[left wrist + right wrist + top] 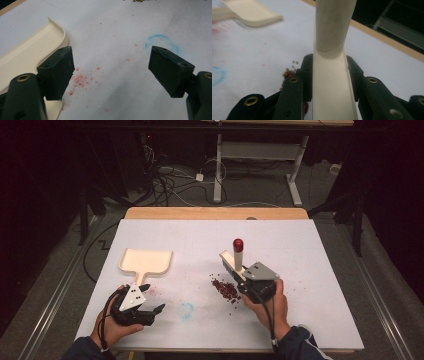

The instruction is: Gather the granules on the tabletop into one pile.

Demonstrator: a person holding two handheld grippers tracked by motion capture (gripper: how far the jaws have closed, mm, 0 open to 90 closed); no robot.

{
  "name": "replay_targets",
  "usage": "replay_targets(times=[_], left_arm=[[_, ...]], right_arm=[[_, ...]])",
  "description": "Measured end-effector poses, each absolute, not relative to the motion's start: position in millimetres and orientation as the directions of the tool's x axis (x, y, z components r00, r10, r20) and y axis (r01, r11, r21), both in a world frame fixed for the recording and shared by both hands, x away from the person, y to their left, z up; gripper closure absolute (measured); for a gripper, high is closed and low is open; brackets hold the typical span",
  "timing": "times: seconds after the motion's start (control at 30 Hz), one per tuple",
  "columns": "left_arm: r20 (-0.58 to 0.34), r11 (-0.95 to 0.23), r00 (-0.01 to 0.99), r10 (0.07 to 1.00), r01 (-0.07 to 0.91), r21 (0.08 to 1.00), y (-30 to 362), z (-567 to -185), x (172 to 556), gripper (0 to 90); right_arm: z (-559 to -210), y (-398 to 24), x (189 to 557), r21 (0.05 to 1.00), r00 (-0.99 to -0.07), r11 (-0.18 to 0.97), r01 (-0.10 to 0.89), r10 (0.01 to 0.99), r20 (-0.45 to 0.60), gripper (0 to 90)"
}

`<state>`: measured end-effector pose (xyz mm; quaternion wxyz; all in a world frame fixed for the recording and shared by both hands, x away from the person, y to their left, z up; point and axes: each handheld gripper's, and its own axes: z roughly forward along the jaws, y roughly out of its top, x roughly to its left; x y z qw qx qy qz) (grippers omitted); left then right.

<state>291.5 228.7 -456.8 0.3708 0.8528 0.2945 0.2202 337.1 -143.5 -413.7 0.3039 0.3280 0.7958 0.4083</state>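
A cream dustpan point(146, 261) lies flat at the table's left, its short handle pointing toward me. My left gripper point(152, 298) is open just right of that handle; in the left gripper view its jaws point(112, 67) stand wide apart over bare table, with the dustpan point(30, 52) beside the left jaw. My right gripper point(241, 276) is shut on a cream brush point(238, 254) whose upright handle has a red cap. In the right gripper view both jaws point(329, 72) press the brush point(332, 30). A pile of red-brown crumbs point(225, 289) lies just left of it.
A blue ring mark point(186, 310) and faint red stains point(80, 80) mark the white table cover between the grippers. The table's wooden back edge point(215, 213) runs across the far side. Beyond it are cables and a desk frame point(260, 155) on the floor.
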Motion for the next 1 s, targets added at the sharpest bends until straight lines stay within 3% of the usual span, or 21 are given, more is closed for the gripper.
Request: replay_targets(times=[0.07,0.2,0.3,0.4,0.53,0.67,1.0], left_arm=[[0.158,-0.552,0.727,0.668,0.34,0.761,229.4,-456.6,291.5,19.7],[0.162,-0.55,0.718,0.677,0.348,0.76,230.7,-456.3,291.9,19.7],[0.162,-0.545,0.711,0.684,0.352,0.761,231.6,-456.1,292.1,19.7],[0.163,-0.547,0.709,0.686,0.355,0.759,231.5,-456.2,292.6,19.7],[0.162,-0.55,0.712,0.683,0.355,0.756,231.1,-456.7,292.9,19.6],[0.159,-0.554,0.716,0.68,0.358,0.752,231.2,-458.2,293.6,19.6],[0.156,-0.558,0.72,0.676,0.361,0.747,230.0,-459.8,294.4,19.7]], right_arm=[[-406.6,-155.9,332.3,0.866,-0.656,0.442,0.236,0.73,-0.193,67.4],[-397.6,-173.3,319.3,0.887,-0.842,0.436,0.153,0.528,-0.113,67.3],[-400.7,-172.0,305.8,0.871,-0.919,0.481,0.096,0.379,-0.109,67.3],[-412.7,-165.7,298.7,0.848,-0.966,0.526,0.06,0.245,-0.084,67.3],[-430.8,-158.5,302.6,0.828,-0.989,0.558,0.048,0.142,-0.039,67.3],[-442.5,-157.3,319.4,0.844,-0.997,0.536,0.027,0.071,-0.014,67.3],[-444.6,-158.6,368.6,0.853,-0.994,0.521,0.024,0.1,-0.033,67.2]])
